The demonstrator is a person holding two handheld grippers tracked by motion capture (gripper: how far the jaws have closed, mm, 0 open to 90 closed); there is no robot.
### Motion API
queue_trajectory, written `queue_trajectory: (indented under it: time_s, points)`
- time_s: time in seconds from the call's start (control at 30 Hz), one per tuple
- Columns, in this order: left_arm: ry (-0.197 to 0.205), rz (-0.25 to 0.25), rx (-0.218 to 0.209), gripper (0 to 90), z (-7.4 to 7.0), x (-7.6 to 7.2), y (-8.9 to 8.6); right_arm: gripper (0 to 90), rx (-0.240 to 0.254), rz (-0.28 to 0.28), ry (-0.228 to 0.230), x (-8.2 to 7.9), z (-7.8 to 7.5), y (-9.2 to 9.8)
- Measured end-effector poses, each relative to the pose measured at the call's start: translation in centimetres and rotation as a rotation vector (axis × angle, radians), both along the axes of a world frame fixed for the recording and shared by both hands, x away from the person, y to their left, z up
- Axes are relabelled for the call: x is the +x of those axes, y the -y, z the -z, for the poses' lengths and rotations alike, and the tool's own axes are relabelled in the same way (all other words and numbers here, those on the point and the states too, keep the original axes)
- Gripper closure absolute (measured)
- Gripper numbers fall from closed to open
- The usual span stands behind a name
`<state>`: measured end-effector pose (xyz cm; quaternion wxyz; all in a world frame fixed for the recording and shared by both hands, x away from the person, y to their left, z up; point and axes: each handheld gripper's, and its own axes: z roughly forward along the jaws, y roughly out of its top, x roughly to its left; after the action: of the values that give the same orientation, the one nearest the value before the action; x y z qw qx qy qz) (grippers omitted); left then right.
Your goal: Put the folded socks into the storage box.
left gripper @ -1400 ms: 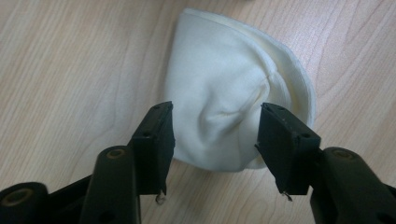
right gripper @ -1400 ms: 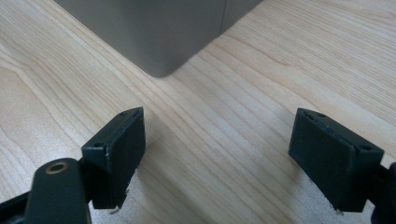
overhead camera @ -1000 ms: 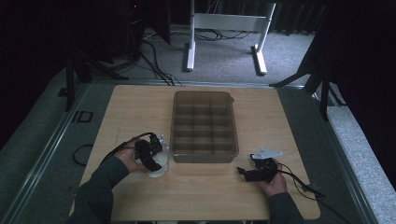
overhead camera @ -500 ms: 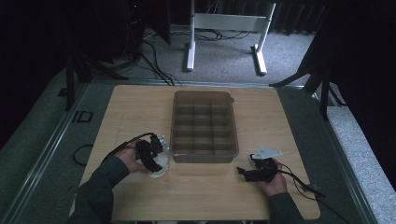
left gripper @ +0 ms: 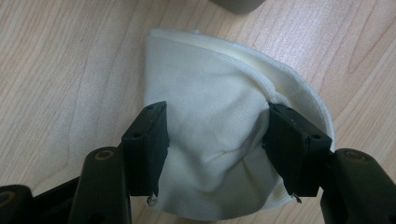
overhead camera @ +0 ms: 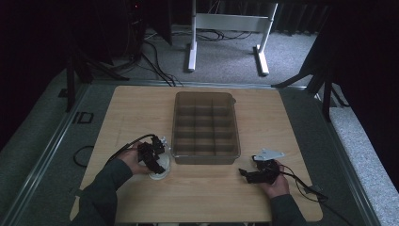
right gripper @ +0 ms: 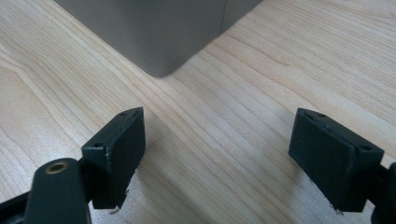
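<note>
On the table's near left in the high view, my left gripper [overhead camera: 157, 155] sits over the white cloth [overhead camera: 159, 173], beside the empty divided tray [overhead camera: 205, 157]; nothing's moved yet. In the left gripper view, jaws straddle the cloth [left gripper: 219, 140], half-closed, its folded point aimed up-left. In the right gripper view, my right gripper [right gripper: 217, 156] gapes empty.

Showing cream-white, finely ribbed, across the folded cloth [left gripper: 219, 135] at the centre of the left gripper view. Showing matte black on the left gripper [left gripper: 217, 140] jaws flanking it, and on the right gripper [right gripper: 233, 154] jaws. Showing pale blond wood grain on the table [right gripper: 243, 116]. Showing smoky translucent grey on the divided bin [overhead camera: 205, 127] at mid-frame of the high view.
</note>
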<state>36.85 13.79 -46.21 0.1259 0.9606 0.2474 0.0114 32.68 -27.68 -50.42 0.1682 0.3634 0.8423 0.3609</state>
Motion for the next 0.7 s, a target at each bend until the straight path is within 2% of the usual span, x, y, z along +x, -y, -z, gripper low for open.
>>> queue_trajectory:
  time_s: [0.27,0.43,0.57,0.7]
  points:
    - [0.000,-0.013,0.035,44.3,-0.07,-0.11,0.43,18.3,0.000,0.000,0.000,0.00,0.00,0.00]
    - [-0.007,-0.010,0.042,55.2,-0.20,-0.21,0.52,18.3,0.000,0.000,0.000,0.00,0.00,0.00]
    - [-0.004,-0.003,0.051,67.4,-0.28,-0.42,0.62,18.3,0.000,0.000,0.000,-0.01,0.00,0.00]
    - [0.011,0.003,0.054,72.4,-0.29,-0.65,0.65,18.3,0.000,0.000,0.000,0.00,0.00,0.00]
